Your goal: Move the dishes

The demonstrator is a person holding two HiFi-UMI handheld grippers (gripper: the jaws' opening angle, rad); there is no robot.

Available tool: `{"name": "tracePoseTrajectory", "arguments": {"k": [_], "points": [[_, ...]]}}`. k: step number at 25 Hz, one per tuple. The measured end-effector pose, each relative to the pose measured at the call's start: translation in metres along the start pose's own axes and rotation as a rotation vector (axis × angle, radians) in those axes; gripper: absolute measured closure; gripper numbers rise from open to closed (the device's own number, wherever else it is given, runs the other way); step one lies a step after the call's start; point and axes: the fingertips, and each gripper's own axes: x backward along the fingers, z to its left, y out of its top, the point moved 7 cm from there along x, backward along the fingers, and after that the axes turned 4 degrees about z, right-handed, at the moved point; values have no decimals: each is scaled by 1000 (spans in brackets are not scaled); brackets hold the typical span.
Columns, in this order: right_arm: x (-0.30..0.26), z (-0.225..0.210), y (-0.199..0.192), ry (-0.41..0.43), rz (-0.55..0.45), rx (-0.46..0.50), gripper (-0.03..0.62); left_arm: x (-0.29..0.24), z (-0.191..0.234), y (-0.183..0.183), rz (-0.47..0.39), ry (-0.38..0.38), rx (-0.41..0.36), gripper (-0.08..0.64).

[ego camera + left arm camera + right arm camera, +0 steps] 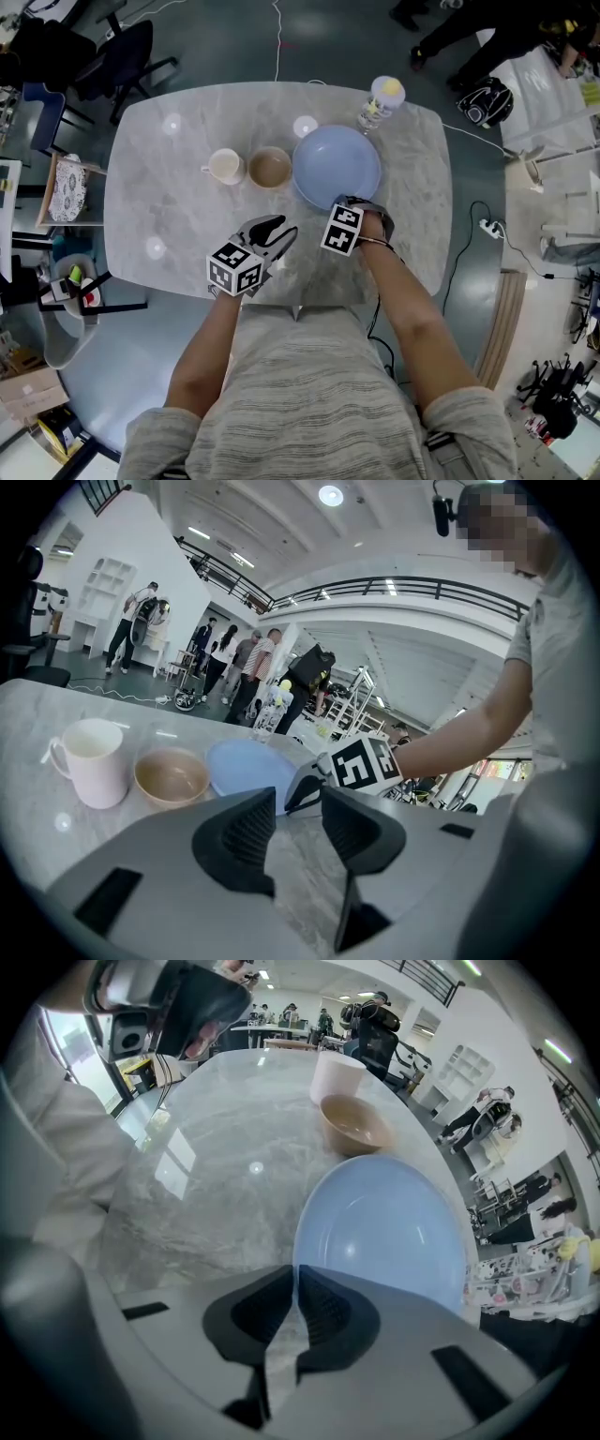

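I had my right gripper (294, 1279) pinched on the blue plate (384, 1232) at its near rim; my left gripper (298, 810) hung near that plate, jaws apart, empty.

The left gripper (278, 230) is hovering nearly level, its jaws standing apart with nothing between them. The right gripper (340, 202) is pointing steeply down, its jaws pinching the near rim of the plate (337, 164). Both forearms (412, 319) are reaching forward.
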Motion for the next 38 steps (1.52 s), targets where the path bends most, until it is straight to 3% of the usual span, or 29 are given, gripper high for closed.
{"name": "tracePoseTrajectory", "arguments": {"k": [8, 12, 21, 26, 31, 38], "points": [[12, 0, 0, -19, -75, -65, 537, -1, -5, -1, -9, 1, -8, 393], [35, -6, 6, -50, -169, -133, 535, 1, -7, 2, -19, 2, -13, 393], [107, 8, 11, 23, -698, -594, 554, 9, -15, 11, -70, 3, -21, 396], [137, 30, -3, 67, -931, -767, 557, 13, -26, 15, -109, 0, -33, 430], [162, 49, -11, 61, -1044, -752, 558, 18, -41, 18, -149, -24, -45, 497], [180, 65, -13, 64, -1126, -743, 565, 22, -64, 22, -176, -53, -94, 525]]}}
